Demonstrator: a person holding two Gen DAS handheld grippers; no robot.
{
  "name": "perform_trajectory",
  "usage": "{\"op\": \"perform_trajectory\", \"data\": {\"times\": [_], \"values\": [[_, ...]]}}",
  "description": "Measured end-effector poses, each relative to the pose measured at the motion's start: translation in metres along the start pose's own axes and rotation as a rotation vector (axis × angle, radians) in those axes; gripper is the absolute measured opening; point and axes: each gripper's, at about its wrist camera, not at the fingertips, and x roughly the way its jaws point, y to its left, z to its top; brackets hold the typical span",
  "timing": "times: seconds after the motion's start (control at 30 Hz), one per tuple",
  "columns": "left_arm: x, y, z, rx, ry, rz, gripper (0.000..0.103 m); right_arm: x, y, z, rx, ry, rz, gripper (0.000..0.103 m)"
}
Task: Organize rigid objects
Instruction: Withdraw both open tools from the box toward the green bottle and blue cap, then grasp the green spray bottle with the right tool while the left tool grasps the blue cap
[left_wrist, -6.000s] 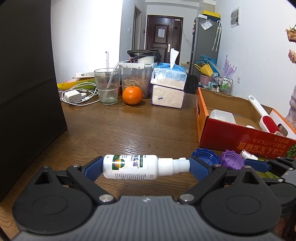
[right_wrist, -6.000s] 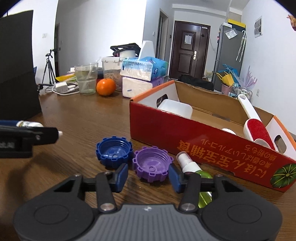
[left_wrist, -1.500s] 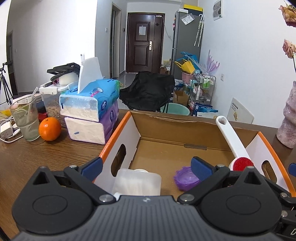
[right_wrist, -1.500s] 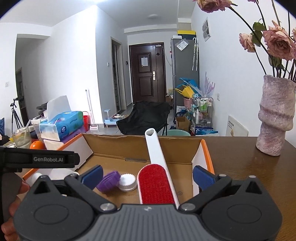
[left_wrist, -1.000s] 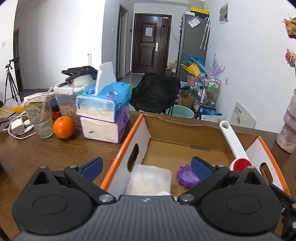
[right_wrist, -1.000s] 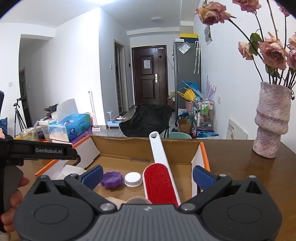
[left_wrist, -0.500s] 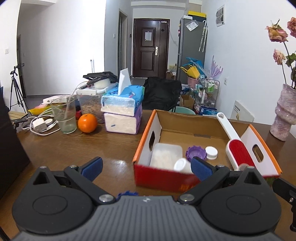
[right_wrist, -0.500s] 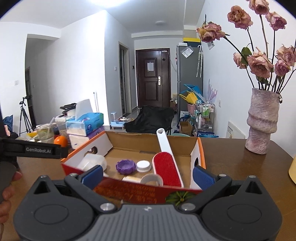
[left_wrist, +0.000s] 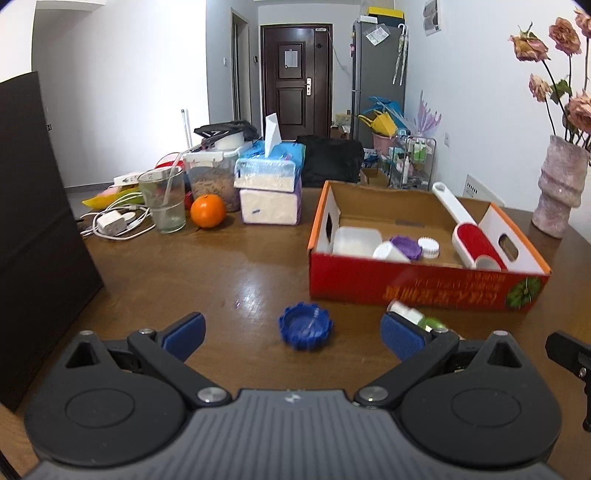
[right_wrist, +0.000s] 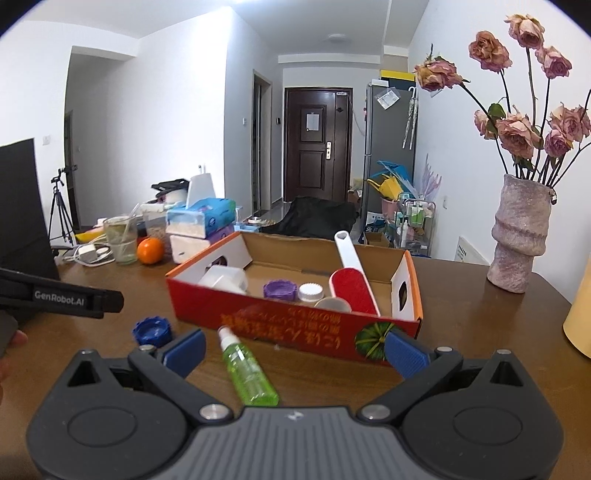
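Both grippers spread, holding nothing.
I see blue cap (left_wrist: 306, 326) and green bottle (right_wrist: 248, 373) on table (left_wrist: 207, 273), beside box's (left_wrist: 413, 286) front wall.

Brown wooden worktop (left_wrist: 207, 273) carries red cardboard box (left_wrist: 417, 286), blue cap (left_wrist: 306, 325), green spray bottle (right_wrist: 248, 373), orange (left_wrist: 208, 210), glass (left_wrist: 164, 201), tissue packs (left_wrist: 269, 195), vase (right_wrist: 519, 236).

Left wrist view: looks forward from low above the worktop (left_wrist: 207, 266), facing the far door, with the red cardboard box (left_wrist: 424, 286) ahead to the right. Right wrist view: set further right, nearer the box (right_wrist: 295, 325) (its printed front fills the middle). Both views share the box, the blue cap (left_wrist: 306, 325) (right_wrist: 153, 330) and the green spray bottle (right_wrist: 249, 371).
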Motion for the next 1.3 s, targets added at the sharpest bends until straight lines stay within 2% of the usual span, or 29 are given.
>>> {"op": "perform_trajectory", "data": {"times": [0.4,0.73,1.3], "values": [[-0.032,0.016,-0.031,0.027,0.024,-0.005,0.103,-0.025,0.024,-0.02,-0.022,0.041,0.014,0.103],[-0.029,0.024,-0.046,0.036,0.063,-0.012,0.103,-0.029,0.03,-0.033,-0.043,0.072,0.011,0.103],[0.004,0.034,-0.039,0.006,0.101,-0.002,0.103,0.049,0.039,-0.029,-0.117,0.139,0.02,0.103]]}}
